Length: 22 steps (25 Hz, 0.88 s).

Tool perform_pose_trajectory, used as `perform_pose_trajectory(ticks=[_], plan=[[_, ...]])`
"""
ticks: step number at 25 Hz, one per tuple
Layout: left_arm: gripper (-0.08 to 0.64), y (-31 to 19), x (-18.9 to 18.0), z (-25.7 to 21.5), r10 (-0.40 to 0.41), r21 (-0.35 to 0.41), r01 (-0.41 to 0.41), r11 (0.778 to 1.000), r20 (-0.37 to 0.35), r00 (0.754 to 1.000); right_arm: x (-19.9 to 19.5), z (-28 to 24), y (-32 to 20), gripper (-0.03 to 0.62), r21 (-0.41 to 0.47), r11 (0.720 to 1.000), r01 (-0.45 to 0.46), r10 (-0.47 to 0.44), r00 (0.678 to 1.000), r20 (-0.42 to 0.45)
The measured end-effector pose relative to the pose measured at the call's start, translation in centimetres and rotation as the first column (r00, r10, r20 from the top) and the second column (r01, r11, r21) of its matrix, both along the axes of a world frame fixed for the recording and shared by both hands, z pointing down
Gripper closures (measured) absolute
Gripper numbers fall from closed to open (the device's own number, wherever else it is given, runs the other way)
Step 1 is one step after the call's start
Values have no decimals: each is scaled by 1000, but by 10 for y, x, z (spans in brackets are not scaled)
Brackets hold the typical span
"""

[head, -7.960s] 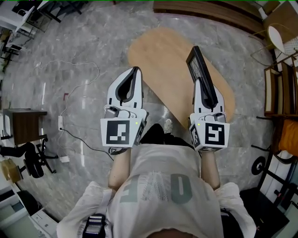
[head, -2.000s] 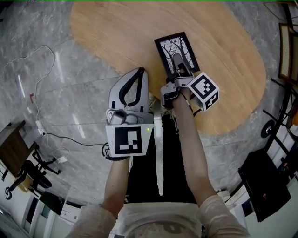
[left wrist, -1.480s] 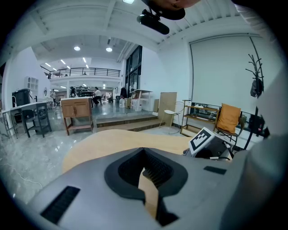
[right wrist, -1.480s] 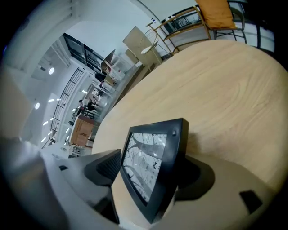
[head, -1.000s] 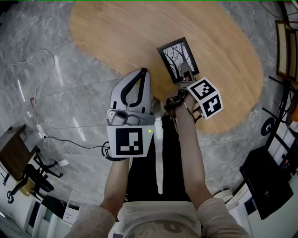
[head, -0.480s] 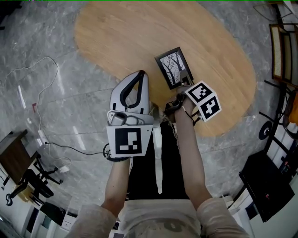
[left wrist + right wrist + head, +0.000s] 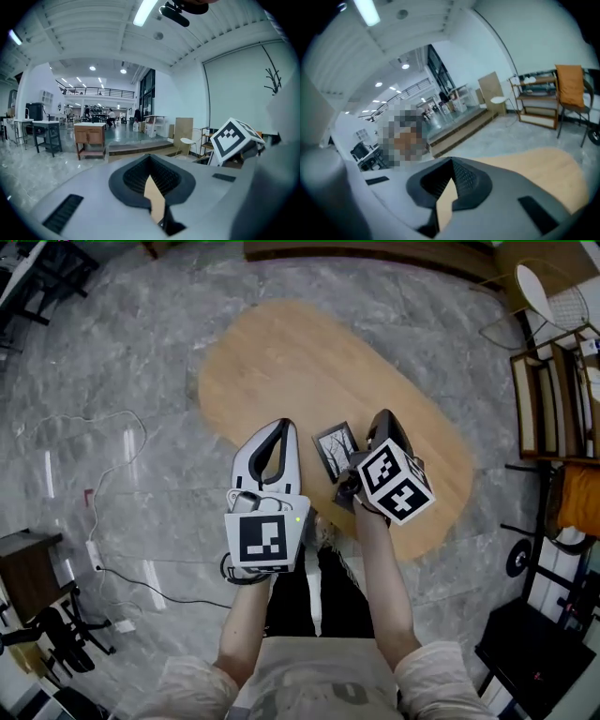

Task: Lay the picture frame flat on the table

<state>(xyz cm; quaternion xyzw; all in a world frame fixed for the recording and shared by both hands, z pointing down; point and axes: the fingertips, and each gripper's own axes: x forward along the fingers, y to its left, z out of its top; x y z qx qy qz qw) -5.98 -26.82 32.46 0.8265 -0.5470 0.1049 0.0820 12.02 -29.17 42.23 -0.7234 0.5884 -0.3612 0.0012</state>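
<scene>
**Status.** The left gripper [image 7: 280,425] is held over the near edge of the table [image 7: 281,352]. Its jaws are together and empty. The right gripper [image 7: 380,418] is over the table's near edge, and its jaws are closing to fully together with nothing between them. The picture frame [image 7: 336,450] is on the table close to the near edge, between the two grippers. It is just beside the right gripper and apart from the left. It appears to lie flat with the picture side up. It is small in the head view, so full contact with the table cannot be confirmed.

**Step in hand (judged).** The frame is free of both grippers. What remains is to clear the area.

**Procedure.**
1. Raise the right gripper straight up before moving it sideways. A sweep at table height could push the frame toward the near edge.
2. Keep the left gripper on its own side. It has no work here.
3. Look down at the frame from above. If a corner or a rear stand props it up, press it down lightly with closed jaws at the frame's middle.
4. Do not grip the frame again unless it is tilted.
</scene>
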Motion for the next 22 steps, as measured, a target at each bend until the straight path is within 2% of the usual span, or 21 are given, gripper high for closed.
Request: perform_pose_trajectory(ticks=[3,6,9,15,19,22], plan=[[551,4,-3,-54,-29,26,30,999,-21,999,-16,-88,4,586,137,980,142,-118,978,-171],[551,17,2,-111,-39,74,42,996,-40,998,-32,-166,29,586,238,934,265,-191,936,-294],[551,42,3,-160,-26,126,31,992,-45,999,-50,-223,67,586,296,886,358,-236,895,-378],[551,104,16,-213,-16,209,20,978,-19,1000,-46,-289,137,586,360,830,425,-248,861,-443],[551,123,10,-220,-39,228,41,973,-12,999,-52,-312,158,586,393,784,481,-264,831,-490],[551,133,7,-217,-53,231,52,972,-4,999,-56,-313,170,586,402,766,501,-271,819,-505]])
